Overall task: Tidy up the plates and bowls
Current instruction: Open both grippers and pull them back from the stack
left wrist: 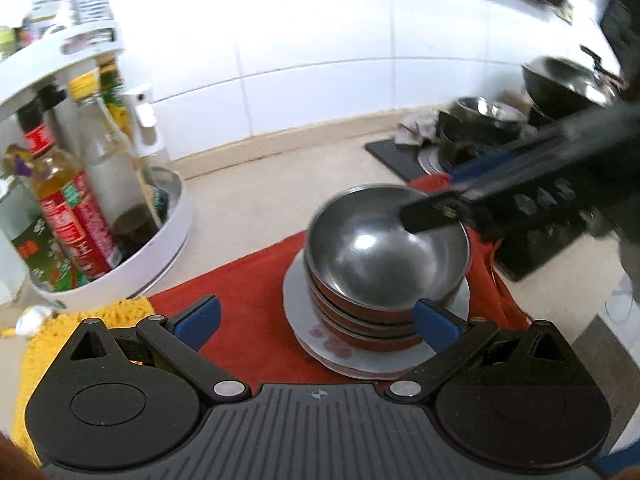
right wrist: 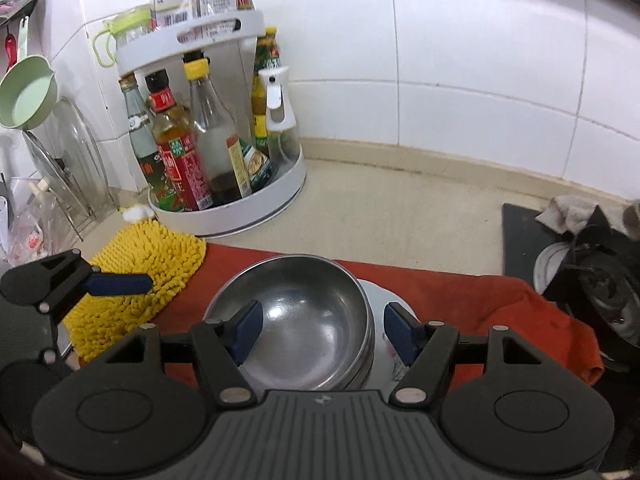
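Note:
A stack of several red-sided steel bowls (left wrist: pixel 384 256) stands on a white floral plate (left wrist: pixel 344 348) on a red cloth (left wrist: pixel 256 304). My left gripper (left wrist: pixel 316 320) is open and empty just in front of the stack; its right finger is close to the bowls' side. My right gripper (right wrist: pixel 322 330) is open over the top bowl (right wrist: pixel 300 320), one finger above its inside and one outside its right rim. It also shows in the left wrist view (left wrist: pixel 432 210), reaching over the bowl's far rim. The plate (right wrist: pixel 380 300) shows behind the bowls.
A white two-tier rotating rack (right wrist: pixel 240 216) full of sauce bottles stands at the back left, and a yellow chenille mat (right wrist: pixel 140 280) lies beside it. A black stove (left wrist: pixel 400 156) with pots (left wrist: pixel 484 120) and a rag sits right. White tiled wall behind.

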### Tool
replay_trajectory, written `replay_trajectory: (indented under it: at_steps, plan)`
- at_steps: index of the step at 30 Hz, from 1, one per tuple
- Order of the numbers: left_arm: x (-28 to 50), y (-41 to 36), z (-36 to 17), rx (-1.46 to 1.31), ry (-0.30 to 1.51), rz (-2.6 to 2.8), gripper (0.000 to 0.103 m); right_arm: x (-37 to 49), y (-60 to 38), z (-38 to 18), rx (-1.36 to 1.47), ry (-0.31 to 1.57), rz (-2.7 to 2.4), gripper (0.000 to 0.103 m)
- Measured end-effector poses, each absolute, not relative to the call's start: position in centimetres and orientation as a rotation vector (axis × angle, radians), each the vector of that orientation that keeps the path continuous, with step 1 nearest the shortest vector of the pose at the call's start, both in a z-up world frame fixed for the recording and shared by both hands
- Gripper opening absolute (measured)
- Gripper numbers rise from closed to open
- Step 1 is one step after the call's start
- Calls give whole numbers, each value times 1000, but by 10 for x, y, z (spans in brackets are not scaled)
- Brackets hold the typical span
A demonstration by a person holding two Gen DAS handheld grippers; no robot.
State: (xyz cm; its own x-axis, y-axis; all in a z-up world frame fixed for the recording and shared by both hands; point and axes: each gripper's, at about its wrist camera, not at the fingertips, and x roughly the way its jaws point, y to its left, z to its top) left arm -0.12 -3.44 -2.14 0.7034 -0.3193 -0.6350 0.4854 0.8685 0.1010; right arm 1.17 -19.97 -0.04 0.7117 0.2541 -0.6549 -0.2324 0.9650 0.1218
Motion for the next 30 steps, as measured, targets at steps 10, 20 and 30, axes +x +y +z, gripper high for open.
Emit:
replay_trajectory:
  at_steps: [10,20,30]
  plan:
    - [-8,-27,-17,83,697,-303,103,-26,-211,0,83,707,218,64]
    - [-33,-58,-23,-10,725,-164,103,-43,-238,-12,120,722,211,67]
    - [-63,-84,-27,-29,737,-97,101,-69,-265,-22,150,744,218,68]
